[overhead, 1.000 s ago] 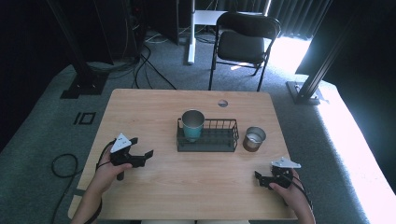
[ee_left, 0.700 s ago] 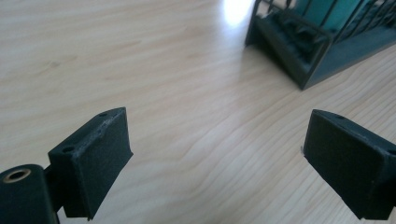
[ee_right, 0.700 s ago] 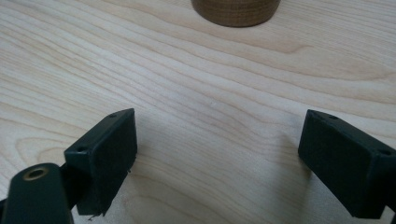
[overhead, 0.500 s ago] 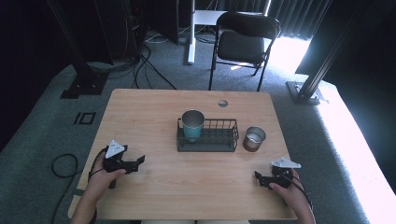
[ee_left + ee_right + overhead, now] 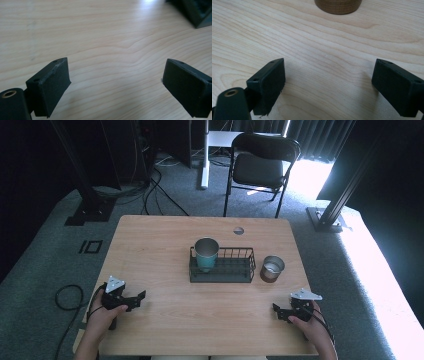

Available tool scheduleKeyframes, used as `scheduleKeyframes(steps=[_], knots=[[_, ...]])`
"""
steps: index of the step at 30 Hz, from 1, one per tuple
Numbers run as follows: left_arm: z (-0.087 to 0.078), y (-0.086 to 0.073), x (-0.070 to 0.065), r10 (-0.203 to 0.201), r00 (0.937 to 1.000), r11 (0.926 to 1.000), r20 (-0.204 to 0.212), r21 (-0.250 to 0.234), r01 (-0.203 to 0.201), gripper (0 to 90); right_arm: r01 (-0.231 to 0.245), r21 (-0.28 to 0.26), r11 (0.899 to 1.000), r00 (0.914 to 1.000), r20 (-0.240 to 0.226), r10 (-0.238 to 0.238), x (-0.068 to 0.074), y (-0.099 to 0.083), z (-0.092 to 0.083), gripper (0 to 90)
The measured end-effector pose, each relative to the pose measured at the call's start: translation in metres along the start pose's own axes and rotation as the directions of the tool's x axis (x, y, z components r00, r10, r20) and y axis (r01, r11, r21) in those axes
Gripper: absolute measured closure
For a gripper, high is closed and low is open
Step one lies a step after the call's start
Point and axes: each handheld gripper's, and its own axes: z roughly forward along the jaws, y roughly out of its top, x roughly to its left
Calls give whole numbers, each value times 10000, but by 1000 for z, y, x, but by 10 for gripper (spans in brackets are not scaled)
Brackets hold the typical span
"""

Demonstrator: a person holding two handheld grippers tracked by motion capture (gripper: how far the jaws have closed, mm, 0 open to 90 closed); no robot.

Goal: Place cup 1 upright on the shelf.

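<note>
- Here, the wooden tabletop (image 5: 165,245) is carrying a black wire basket (image 5: 222,266) near its centre, with a teal metal cup (image 5: 206,252) standing upright inside the basket's left end.
- A second, brownish metal cup (image 5: 273,268) is standing upright on the tabletop just beside the basket, at its 3 o'clock side; whether the two are touching, I cannot tell.
- The left tool (image 5: 136,299) is resting low at about 8 o'clock from the basket, held by the person's left hand (image 5: 106,312); its jaws are standing wide apart with only bare wood between them in the left gripper view (image 5: 115,82).
- The right tool (image 5: 278,311) is sitting at about 4 o'clock from the basket, in the right hand (image 5: 309,325); its jaws are likewise spread and released over bare wood (image 5: 328,82).
- In the right gripper view, the brownish cup's base (image 5: 338,5) is showing at 12 o'clock, well apart from the jaws.
- A black folding chair (image 5: 262,165) is standing on the floor beyond the tabletop, at 12 o'clock.
</note>
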Motion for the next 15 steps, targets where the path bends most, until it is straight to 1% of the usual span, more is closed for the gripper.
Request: scheduleKeyframes(steps=[1, 2, 3, 4, 5, 6, 7, 8, 10, 11, 13, 15], knots=[[0, -1, 1, -92, 9999, 10000, -94, 29, 92, 82, 0, -1, 10000, 10000, 0, 0, 0, 0, 0, 113], [-1, -2, 3, -281, 9995, 9996, -130, 68, 281, 82, 6, -2, 10000, 10000, 2, -6, 0, 0, 0, 112], [-1, -2, 3, -281, 9995, 9996, -130, 68, 281, 82, 1, -1, 10000, 10000, 0, -1, 0, 0, 0, 113], [-1, -3, 5, -368, 9986, 9992, -369, 149, 374, 83, 2, 6, 10000, 10000, 0, -2, 0, 0, 0, 113], [-1, -4, 6, -390, 9982, 9990, -449, 212, 400, 83, 2, 4, 10000, 10000, 0, -2, 0, 0, 0, 113], [-2, -4, 7, -515, 9973, 9982, -528, 271, 529, 82, -1, 2, 10000, 10000, -1, 1, 0, 0, 0, 113], [-2, -5, 8, -553, 9966, 9978, -615, 328, 574, 83, -1, -4, 10000, 10000, -2, 1, 0, 0, 0, 113], [-1, -5, 9, -575, 9963, 9977, -643, 329, 597, 83, 5, -8, 10000, 10000, -1, -5, 0, 0, 0, 112], [-1, -7, 10, -806, 9952, 9961, -550, 313, 824, 82, -2, -3, 10000, 10000, 0, 2, 0, 0, 0, 113], [-1, -7, 11, -831, 9949, 9958, -568, 351, 851, 83, 3, -7, 10000, 10000, -1, -3, 0, 0, 0, 112], [1, -8, 11, -856, 9937, 9953, -725, 387, 886, 83, -1, -6, 10000, 10000, -1, 1, 0, 0, 0, 112], [2, -9, 12, -940, 9920, 9933, -838, 594, 991, 82, -2, -6, 10000, 10000, -3, 2, 0, 0, 0, 113]])
